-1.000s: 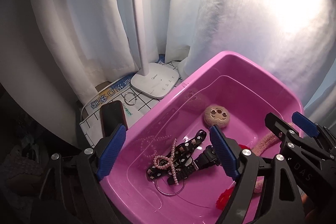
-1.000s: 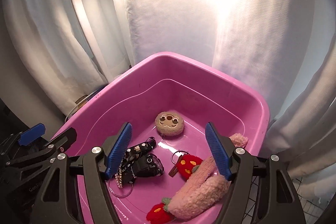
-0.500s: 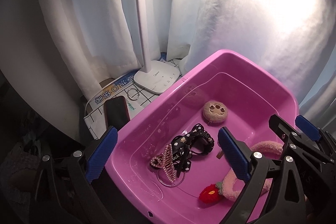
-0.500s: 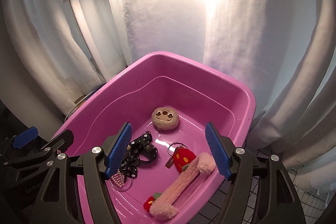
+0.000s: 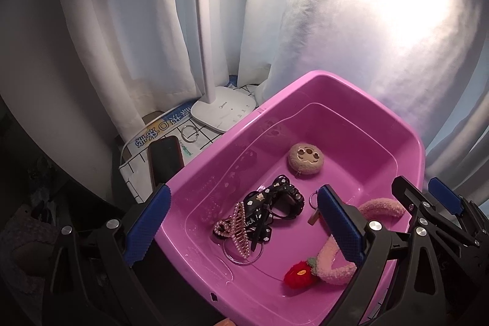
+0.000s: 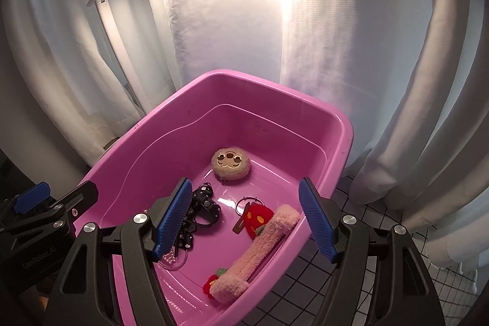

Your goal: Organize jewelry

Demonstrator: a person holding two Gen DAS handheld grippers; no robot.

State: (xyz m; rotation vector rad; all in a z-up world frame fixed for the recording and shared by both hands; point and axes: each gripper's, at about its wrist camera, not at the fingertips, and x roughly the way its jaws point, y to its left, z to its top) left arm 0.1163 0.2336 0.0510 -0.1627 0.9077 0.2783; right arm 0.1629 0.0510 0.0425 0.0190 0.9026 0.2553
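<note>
A pink plastic bin (image 5: 336, 78) holds the jewelry. In it lie a pearl claw clip (image 5: 237, 229), a black patterned hair band (image 5: 269, 200), a round beige plush piece (image 5: 305, 158), a clear bangle (image 5: 241, 255) and a fuzzy pink headband (image 5: 336, 268) with red strawberries (image 5: 301, 275). My left gripper (image 5: 243, 188) hangs above the bin's near left corner, jaws wide open and empty. My right gripper (image 6: 244, 182) hovers open over the bin's near right side, above the headband (image 6: 262, 243), with nothing between its pads.
A white desk lamp's base (image 5: 223, 109) stands left of the bin on a checked cloth (image 6: 351, 265). A dark phone (image 5: 165, 158) and a metal ring (image 5: 189, 132) lie beside it. White curtains close off the back and right.
The left jaws have spread wider. Both grippers have drawn back from the bin, so more of it shows. The right view has shifted toward the bin's right edge.
</note>
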